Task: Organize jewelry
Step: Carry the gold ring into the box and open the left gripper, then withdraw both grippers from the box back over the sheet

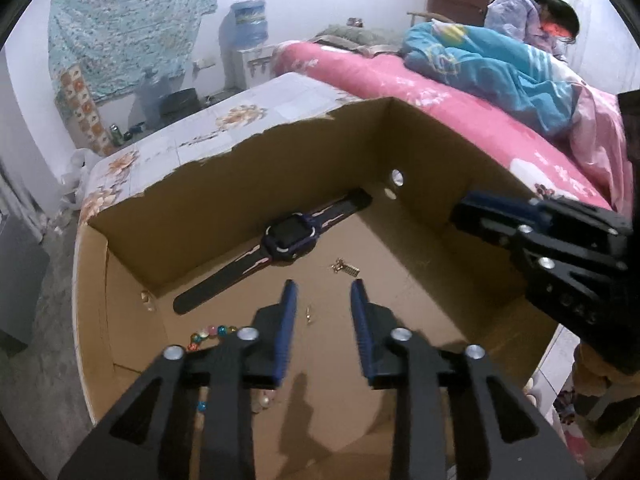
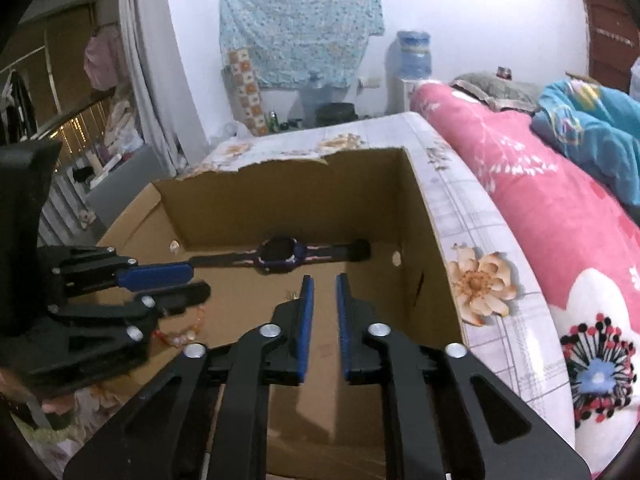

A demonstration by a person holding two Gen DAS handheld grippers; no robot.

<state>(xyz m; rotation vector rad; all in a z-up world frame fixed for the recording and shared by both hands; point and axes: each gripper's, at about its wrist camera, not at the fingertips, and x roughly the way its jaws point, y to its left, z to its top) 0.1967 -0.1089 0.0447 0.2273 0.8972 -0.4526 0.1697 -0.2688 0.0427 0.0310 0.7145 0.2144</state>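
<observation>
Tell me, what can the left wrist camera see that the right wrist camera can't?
Only the left wrist view shows a person on the bed, a small gold clasp, and round colourful beads. Only the right wrist view shows hanging clothes at the far left. Both show the cardboard box, the watch, the water bottle, and both grippers, open and empty.

The box (image 1: 248,168) is matt brown cardboard, its 12 o'clock rim torn rough. The watch (image 1: 290,236) has a glossy dark face and a smooth plastic-looking strap. At 7 o'clock, glossy coloured beads (image 1: 212,331). The left gripper (image 1: 323,298) and right gripper (image 2: 322,290) are matt black plastic with ribbed blue pads (image 1: 289,312) and shiny metal screws (image 1: 401,335). The pink bedcover (image 2: 560,216) is soft cloth.
</observation>
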